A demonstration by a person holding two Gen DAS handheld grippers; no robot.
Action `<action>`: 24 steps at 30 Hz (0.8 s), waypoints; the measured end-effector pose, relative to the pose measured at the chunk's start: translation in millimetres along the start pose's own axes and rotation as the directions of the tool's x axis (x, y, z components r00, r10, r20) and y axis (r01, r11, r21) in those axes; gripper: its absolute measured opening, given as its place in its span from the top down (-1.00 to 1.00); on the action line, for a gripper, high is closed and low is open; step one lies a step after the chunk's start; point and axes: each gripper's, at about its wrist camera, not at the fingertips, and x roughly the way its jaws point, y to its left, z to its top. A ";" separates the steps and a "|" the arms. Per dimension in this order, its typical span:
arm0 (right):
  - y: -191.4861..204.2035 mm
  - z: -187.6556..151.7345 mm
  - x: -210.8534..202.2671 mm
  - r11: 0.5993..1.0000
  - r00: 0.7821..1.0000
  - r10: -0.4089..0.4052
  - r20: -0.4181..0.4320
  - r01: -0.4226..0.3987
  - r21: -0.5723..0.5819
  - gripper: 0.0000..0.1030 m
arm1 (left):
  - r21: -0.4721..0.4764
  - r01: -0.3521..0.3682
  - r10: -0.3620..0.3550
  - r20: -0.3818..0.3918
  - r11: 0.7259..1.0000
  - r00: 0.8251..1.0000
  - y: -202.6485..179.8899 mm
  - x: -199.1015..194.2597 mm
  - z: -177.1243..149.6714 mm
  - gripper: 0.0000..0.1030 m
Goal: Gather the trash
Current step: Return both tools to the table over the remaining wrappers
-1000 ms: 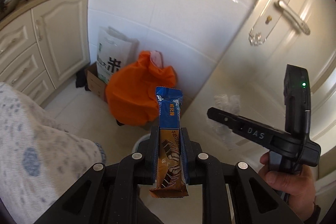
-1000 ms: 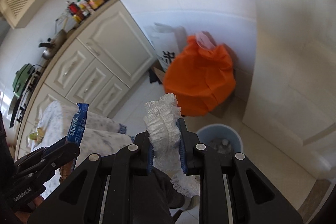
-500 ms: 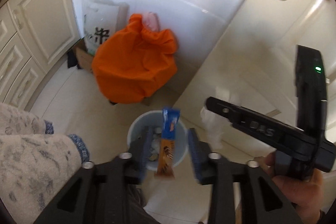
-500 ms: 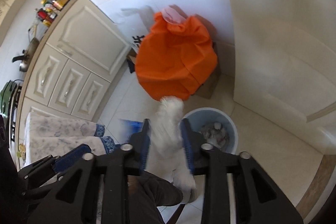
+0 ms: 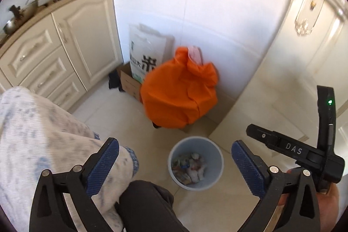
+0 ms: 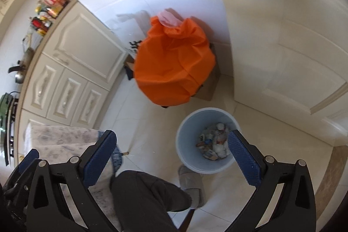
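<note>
Above the blue bin (image 5: 195,163) of trash (image 6: 214,142), both tools (image 5: 175,159) (image 6: 170,150) just spread wide, empty.

Pale blue round trash bin (image 5: 195,163) upright on floor, just in front of orange bag (image 5: 179,92). Open top, no lid. Crumpled wrappers and white paper scraps (image 6: 214,144) heaped at bin bottom.

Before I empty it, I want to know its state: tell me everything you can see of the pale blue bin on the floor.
The pale blue bin is a round, open-topped pail that looks like smooth plastic, with no lid or liner visible. It stands upright on the cream floor tiles, in front of the orange bag, near a door. Crumpled wrappers and white scraps cover its bottom; its walls are mostly bare. Nothing visibly touches it but the floor.
</note>
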 end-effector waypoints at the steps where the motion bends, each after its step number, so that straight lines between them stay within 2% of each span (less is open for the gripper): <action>1: 3.9 -0.6 -3.2 1.000 1.000 0.004 0.004 -0.004 -0.009 -1.00 | -0.005 -0.001 0.001 0.019 1.000 1.000 6.1 -7.5 -6.9 -0.98; 6: 44.1 -3.4 -31.2 0.995 0.998 0.050 0.041 -0.046 -0.085 -1.00 | -0.046 0.008 -0.003 0.091 0.999 0.996 21.2 -52.3 -16.5 -0.98; 12: 100.7 -11.6 -61.6 0.976 0.991 0.112 0.079 -0.095 -0.197 -1.00 | -0.112 0.002 0.019 0.186 0.994 0.982 70.7 -118.3 -42.5 -0.98; 19: 164.7 -24.4 -89.9 0.935 0.977 0.187 0.105 -0.144 -0.324 -1.00 | -0.204 -0.053 0.108 0.268 0.978 0.957 122.2 -198.4 -86.9 -0.98; 24: 219.2 -40.1 -107.4 0.887 0.962 0.247 0.118 -0.176 -0.427 -1.00 | -0.271 -0.089 0.172 0.300 0.958 0.938 151.2 -241.5 -110.1 -0.99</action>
